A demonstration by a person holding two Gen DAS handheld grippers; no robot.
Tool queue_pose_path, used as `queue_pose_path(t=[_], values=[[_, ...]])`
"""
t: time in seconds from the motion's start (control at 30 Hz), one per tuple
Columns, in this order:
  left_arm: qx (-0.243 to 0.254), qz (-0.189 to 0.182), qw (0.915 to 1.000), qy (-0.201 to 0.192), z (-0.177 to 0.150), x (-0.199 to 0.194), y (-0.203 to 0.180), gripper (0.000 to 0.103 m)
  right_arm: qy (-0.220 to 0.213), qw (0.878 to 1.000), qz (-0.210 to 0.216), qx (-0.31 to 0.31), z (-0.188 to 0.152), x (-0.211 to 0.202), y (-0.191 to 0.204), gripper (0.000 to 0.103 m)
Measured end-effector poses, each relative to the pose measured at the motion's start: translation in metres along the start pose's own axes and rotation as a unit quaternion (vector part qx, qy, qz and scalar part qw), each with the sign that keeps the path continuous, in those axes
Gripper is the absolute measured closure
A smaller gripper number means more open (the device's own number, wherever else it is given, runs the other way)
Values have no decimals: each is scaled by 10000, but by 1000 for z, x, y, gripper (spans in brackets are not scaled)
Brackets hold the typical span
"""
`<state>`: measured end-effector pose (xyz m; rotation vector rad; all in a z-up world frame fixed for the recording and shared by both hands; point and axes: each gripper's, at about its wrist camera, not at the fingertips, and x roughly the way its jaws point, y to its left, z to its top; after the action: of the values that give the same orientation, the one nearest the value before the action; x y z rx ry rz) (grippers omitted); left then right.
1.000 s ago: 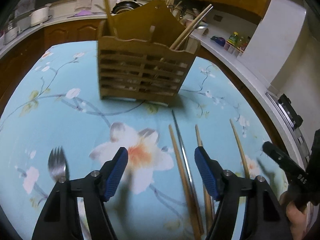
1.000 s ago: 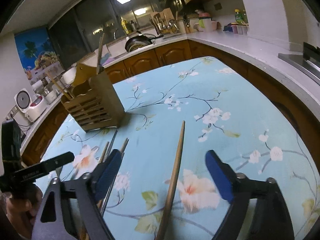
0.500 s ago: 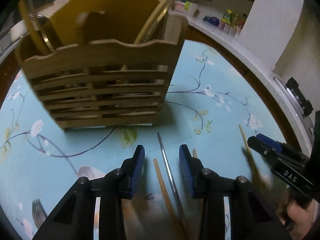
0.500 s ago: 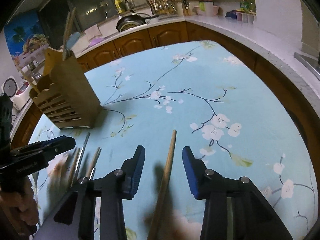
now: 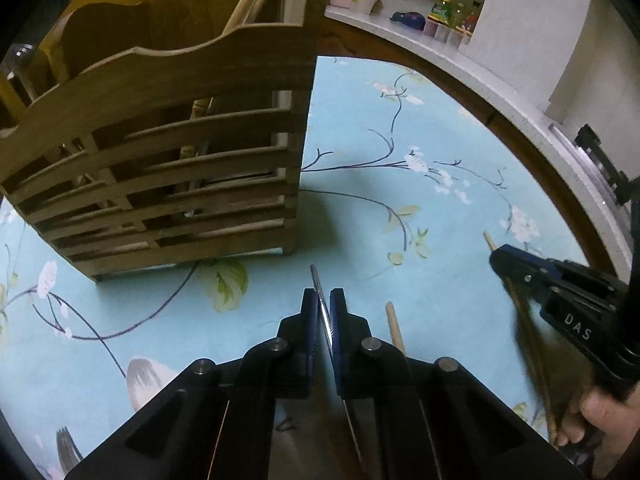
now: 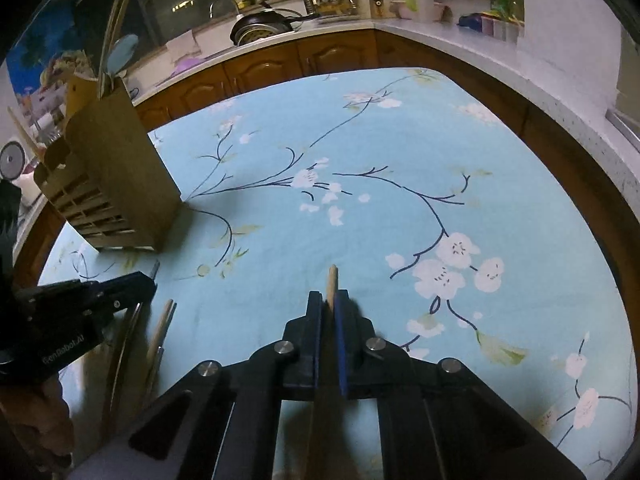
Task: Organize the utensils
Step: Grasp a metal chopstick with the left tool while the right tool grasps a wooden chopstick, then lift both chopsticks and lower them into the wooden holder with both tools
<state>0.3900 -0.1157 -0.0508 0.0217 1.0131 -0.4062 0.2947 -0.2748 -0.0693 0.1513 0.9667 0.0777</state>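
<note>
A slatted wooden utensil holder (image 5: 168, 168) stands on the blue floral tablecloth (image 5: 420, 216); it also shows at the left in the right wrist view (image 6: 108, 184), with chopsticks and a spoon standing in it. My left gripper (image 5: 323, 300) is shut on a thin metal chopstick (image 5: 317, 280), just in front of the holder. My right gripper (image 6: 328, 300) is shut on a wooden chopstick (image 6: 332, 276); it shows from the side in the left wrist view (image 5: 520, 268). More wooden chopsticks (image 6: 160, 332) lie between the grippers.
A fork (image 5: 66, 452) lies on the cloth at lower left. Wooden cabinets and a countertop with a pan (image 6: 260, 28), bottles and jars (image 5: 452, 20) ring the table's far edge.
Both grippers moved forward and closed: the left on the metal chopstick, the right on the wooden chopstick. The holder now looms much nearer in the left wrist view.
</note>
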Motion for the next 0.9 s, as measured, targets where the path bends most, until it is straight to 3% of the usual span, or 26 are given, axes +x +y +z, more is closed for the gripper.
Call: queue_pose_path(t=[0.43,0.9], values=[[-377,-338,9958,-767,-33,-95,23,100,-701,9942,803,127,-9,-77,29,98],[-873,-698,9764,-1845,-93,-221,55,101,-1500,9795,1338,-140,2,-154,76,98]])
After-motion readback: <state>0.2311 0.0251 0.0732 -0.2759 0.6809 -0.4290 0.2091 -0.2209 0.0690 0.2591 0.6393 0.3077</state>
